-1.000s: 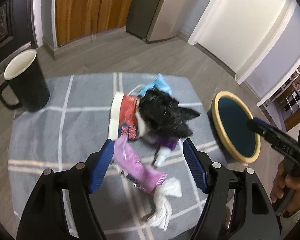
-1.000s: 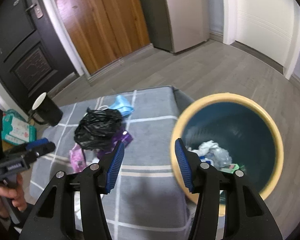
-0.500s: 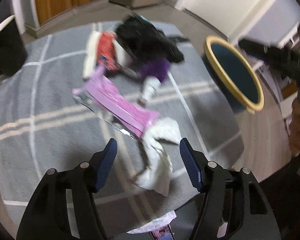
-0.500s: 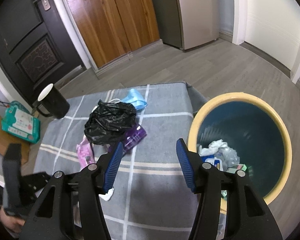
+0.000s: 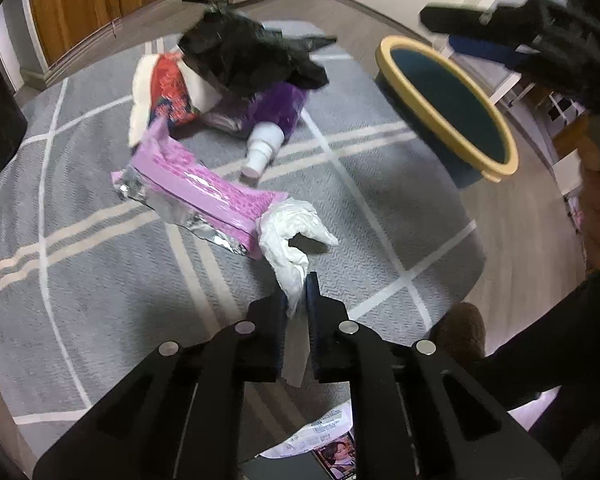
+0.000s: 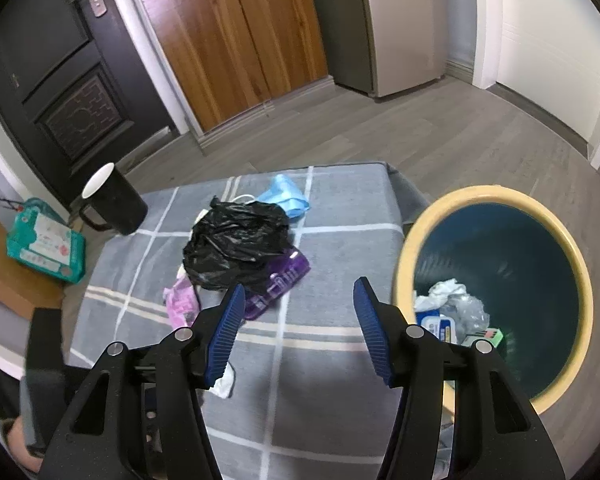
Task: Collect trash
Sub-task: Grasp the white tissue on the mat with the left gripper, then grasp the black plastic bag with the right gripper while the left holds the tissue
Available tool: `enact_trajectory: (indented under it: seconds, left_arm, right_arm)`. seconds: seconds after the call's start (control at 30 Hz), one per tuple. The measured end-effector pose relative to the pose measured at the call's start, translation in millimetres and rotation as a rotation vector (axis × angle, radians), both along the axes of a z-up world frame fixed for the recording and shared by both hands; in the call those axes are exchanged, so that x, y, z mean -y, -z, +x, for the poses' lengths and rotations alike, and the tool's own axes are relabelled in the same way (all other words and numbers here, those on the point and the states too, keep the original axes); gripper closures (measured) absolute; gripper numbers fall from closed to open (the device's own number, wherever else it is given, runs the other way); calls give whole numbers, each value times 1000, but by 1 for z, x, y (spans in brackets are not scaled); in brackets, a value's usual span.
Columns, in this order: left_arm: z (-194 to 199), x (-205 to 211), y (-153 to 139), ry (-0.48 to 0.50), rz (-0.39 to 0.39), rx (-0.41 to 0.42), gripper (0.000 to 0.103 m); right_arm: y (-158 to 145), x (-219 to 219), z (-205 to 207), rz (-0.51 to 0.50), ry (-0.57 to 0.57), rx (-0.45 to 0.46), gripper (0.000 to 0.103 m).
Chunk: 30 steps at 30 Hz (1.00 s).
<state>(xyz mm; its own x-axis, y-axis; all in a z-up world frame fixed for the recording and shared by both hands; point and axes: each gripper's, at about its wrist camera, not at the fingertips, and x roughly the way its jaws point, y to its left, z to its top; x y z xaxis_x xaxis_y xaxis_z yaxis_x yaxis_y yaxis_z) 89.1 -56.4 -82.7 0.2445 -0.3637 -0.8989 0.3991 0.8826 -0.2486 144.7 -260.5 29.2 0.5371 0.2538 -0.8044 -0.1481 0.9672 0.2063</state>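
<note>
L gripper (image 5: pixel 297 292) dropped, fingers just closed on white tissue (image 5: pixel 290 236) | R gripper (image 6: pixel 300 316) fingers wide, empty

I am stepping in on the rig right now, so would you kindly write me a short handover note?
Left hand-held gripper: jaws have just closed on the white tissue, which lies on the grey cloth.
Right hand-held gripper: open, empty, above the cloth beside the bin.
Done: the bin holds some trash already.
Left: bin the tissue, then the pink wrapper, black bag, purple pouch, red packet and blue mask.
</note>
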Motion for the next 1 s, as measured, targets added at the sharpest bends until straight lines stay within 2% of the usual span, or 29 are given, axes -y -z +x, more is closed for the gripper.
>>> enact_trajectory:
  seconds: [0.17, 0.27, 0.43, 0.6, 0.77, 0.93, 1.0]
  left_arm:
    - [6, -21, -26, -32, -23, 40, 95]
    - [12, -31, -39, -60, -13, 58, 95]
    - [33, -53, -57, -120, -6, 73, 95]
    - [47, -82, -83, -171, 33, 128, 94]
    - [55, -107, -89, -244, -3, 144, 94]
    - [58, -116, -89, -277, -57, 123, 94]
    - [60, -114, -90, -280, -84, 117, 94]
  right_arm:
    - [0, -15, 5, 5, -24, -1, 44]
    - [1, -31, 9, -3, -53, 4, 38]
    - [4, -61, 15, -44, -119, 11, 36]
    - [10, -94, 19, -133, -194, 35, 35]
    - [20, -124, 22, -289, -251, 76, 35]
    - [29, -142, 25, -366, -287, 97, 36]
    - [33, -146, 25, -398, -302, 101, 47]
